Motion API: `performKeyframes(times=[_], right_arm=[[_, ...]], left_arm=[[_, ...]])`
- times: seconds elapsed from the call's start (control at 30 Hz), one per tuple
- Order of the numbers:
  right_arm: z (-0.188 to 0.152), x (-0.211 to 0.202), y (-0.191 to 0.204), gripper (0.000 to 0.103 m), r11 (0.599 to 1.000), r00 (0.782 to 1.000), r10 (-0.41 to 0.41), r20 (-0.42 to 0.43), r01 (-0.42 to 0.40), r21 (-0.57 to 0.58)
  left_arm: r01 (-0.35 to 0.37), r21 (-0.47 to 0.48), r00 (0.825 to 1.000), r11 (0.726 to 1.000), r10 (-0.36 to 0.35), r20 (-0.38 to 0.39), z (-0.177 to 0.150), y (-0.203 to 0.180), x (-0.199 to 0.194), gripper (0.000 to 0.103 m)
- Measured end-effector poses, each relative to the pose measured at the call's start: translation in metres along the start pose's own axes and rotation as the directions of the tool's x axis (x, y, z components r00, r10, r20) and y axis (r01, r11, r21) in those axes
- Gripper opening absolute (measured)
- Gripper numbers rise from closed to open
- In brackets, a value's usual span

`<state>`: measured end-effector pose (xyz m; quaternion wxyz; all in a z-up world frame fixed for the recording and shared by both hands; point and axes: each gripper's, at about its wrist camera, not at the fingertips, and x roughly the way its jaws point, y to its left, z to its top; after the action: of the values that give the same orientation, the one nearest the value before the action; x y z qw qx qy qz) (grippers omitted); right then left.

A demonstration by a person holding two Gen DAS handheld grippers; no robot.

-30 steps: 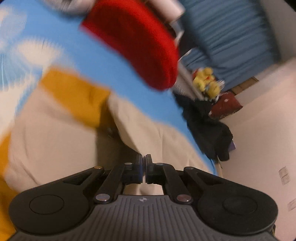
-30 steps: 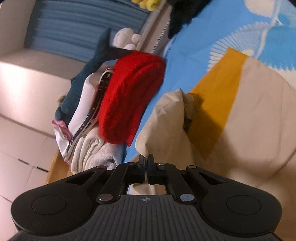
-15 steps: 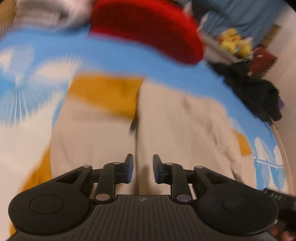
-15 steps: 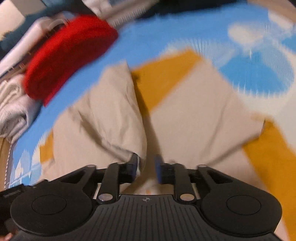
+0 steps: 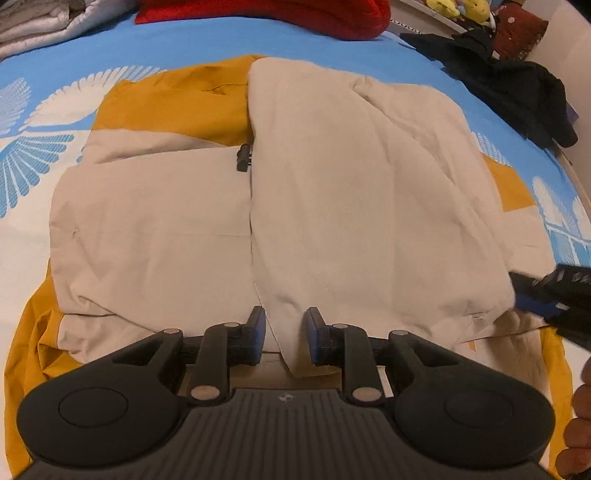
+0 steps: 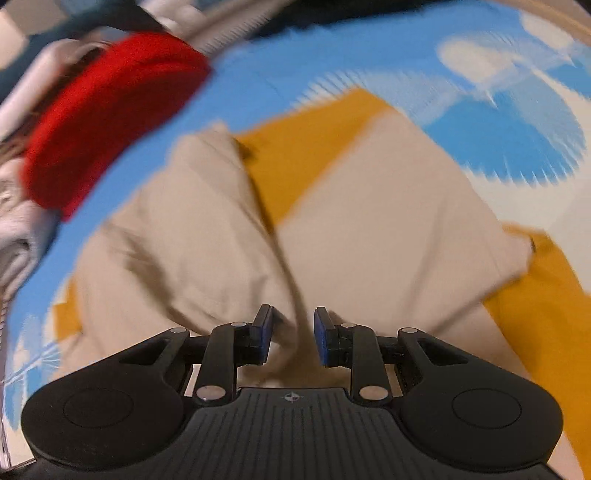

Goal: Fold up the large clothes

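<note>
A large beige and mustard-yellow jacket [image 5: 332, 192] lies flat on the blue-and-white bedsheet [image 5: 184, 40], its two sides folded in to meet at a middle seam with a black zipper pull [image 5: 243, 158]. My left gripper [image 5: 283, 338] is open just above the jacket's near edge, a fold of beige cloth lying between the fingers. My right gripper [image 6: 293, 338] is open over the same jacket [image 6: 369, 229], the view blurred. The right gripper also shows at the right edge of the left wrist view [image 5: 554, 299].
A folded red garment [image 5: 280, 13] and grey-white folded clothes [image 5: 40, 22] lie at the bed's far side. A black garment [image 5: 509, 85], yellow plush toys [image 5: 458, 7] and a dark red cushion [image 5: 521, 27] sit at the far right.
Both grippers were shut on the jacket's beige cloth, carried it over, then opened and let it go. The jacket's sides now lie folded flat on the bed.
</note>
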<state>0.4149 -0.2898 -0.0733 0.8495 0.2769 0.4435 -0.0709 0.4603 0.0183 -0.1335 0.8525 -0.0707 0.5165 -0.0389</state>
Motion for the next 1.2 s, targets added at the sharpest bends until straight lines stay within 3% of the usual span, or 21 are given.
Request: performKeyframes(times=[0.23,0.4,0.5,0.57,0.67,0.77,0.87,0.93,1.2], right_arm=[[0.0,-0.005,0.008,0.026,0.998,0.999,-0.044,0.019,0.045,-0.044],[0.0,-0.001,0.007,0.026,0.989,0.99,-0.136,0.039,0.138,-0.061],[0.005,-0.013,0.005,0.026,0.986,0.982,-0.155,0.103,0.161,-0.05],[0.007,-0.03,0.011,0.026,0.994,0.98,-0.085,0.181,0.096,-0.054],[0.003,-0.05,0.027,0.035,0.988,0.964,0.071,0.258,-0.032,-0.153],[-0.006,-0.044,0.038,0.038,0.968,0.967,0.165,0.192,-0.122,-0.217],[-0.02,-0.013,0.047,0.038,0.952,0.998,0.047,0.035,-0.034,-0.305],[-0.029,0.007,0.046,0.038,0.93,0.997,-0.067,-0.039,0.048,-0.364],[-0.029,0.008,0.04,0.039,0.926,0.995,-0.084,-0.046,0.061,-0.372]], left_arm=[[0.004,0.004,1.0,1.0,-0.004,0.0,0.001,0.001,-0.007,0.027],[0.006,0.008,1.0,1.0,-0.006,-0.002,0.005,0.003,-0.008,0.028],[0.003,0.01,1.0,1.0,-0.003,-0.002,0.005,0.002,-0.008,0.028],[0.001,0.013,1.0,1.0,-0.001,-0.001,0.004,0.002,-0.008,0.028],[-0.001,0.012,1.0,1.0,0.001,-0.001,0.004,0.001,-0.008,0.028],[-0.002,0.009,1.0,1.0,0.002,-0.001,0.004,0.002,-0.008,0.029],[0.001,0.002,1.0,1.0,-0.001,-0.002,0.005,0.003,-0.01,0.031],[0.007,-0.003,1.0,1.0,-0.007,0.002,0.006,0.003,-0.013,0.036],[0.072,0.008,0.991,0.997,-0.073,0.116,0.013,-0.003,-0.036,0.04]])
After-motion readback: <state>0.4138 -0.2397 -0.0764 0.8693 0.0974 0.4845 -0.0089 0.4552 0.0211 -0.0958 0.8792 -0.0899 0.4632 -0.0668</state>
